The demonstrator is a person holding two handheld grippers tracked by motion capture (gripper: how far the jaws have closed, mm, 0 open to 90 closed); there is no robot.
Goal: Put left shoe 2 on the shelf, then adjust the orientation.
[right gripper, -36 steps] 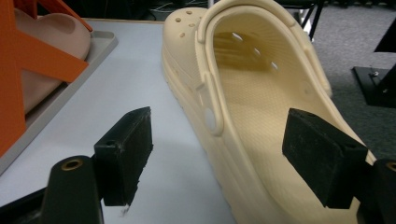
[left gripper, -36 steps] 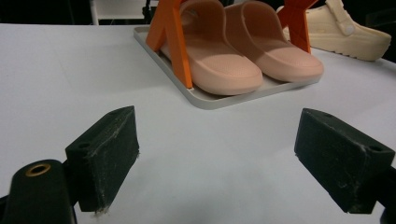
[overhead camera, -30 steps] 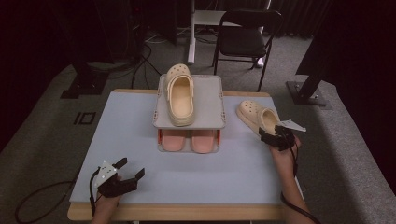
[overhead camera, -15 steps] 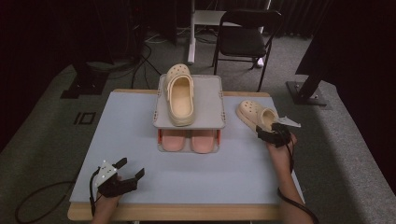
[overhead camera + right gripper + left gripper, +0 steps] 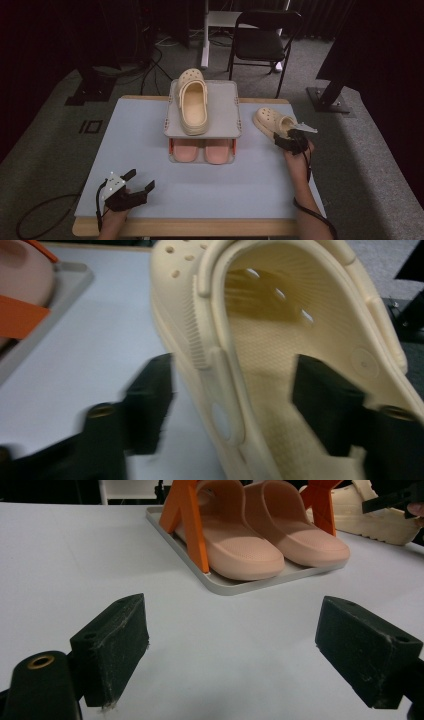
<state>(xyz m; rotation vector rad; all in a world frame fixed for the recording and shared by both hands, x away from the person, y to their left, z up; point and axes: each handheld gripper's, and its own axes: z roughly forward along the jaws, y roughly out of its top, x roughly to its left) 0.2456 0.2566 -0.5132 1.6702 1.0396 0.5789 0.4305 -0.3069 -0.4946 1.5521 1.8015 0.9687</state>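
The desk [image 5: 150, 150] is evenly and brightly lit from above, while the floor and room around it fall off into deep dark. Shadows on the desk are soft and short; a faint one lies under the shoe rack [image 5: 204, 131]. No hard glare shows on the desk. The high view is slightly soft but steady. In the left gripper view the desk surface is bright and everything is fairly sharp. The right gripper view is smeared by motion blur, most along the cream clog [image 5: 280, 355] and the near black jaws.
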